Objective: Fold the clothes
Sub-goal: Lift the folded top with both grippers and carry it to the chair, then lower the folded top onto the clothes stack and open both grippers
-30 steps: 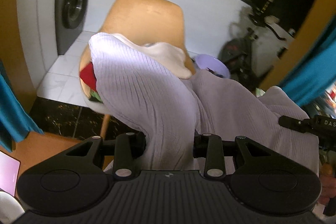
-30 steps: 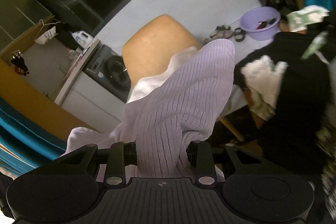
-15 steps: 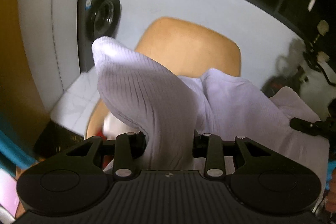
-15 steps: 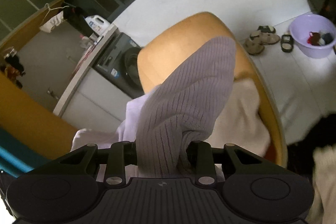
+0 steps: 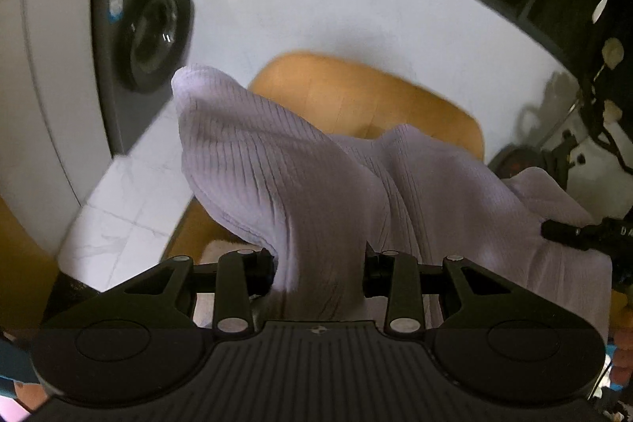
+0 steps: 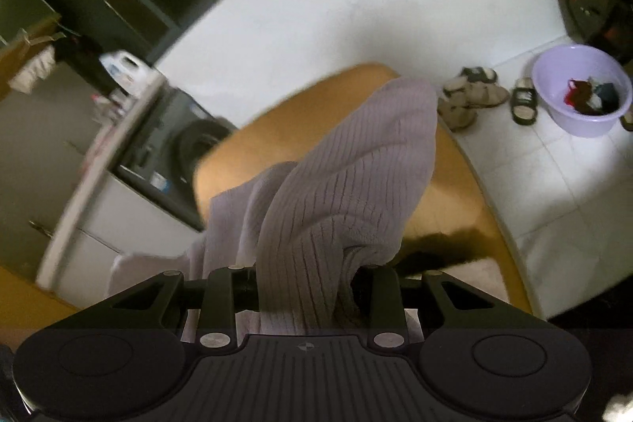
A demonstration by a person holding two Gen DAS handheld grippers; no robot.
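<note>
A lilac ribbed knit garment is held up in the air between both grippers. My left gripper is shut on one bunched corner of it. My right gripper is shut on another corner of the garment, which stands up in a peak in front of the camera. The right gripper's black tip shows at the right edge of the left wrist view, at the cloth's far end. The fingertips are hidden by fabric in both views.
An orange chair stands below and ahead, with a cream cloth on its seat. A washing machine is to the left. A lilac basin with clothes and sandals lie on the white tiled floor.
Both grippers have risen and swung with the garment still gripped. The chair now sits lower in view, the washing machine has come closer at left, and the black clothing has left the right view.
</note>
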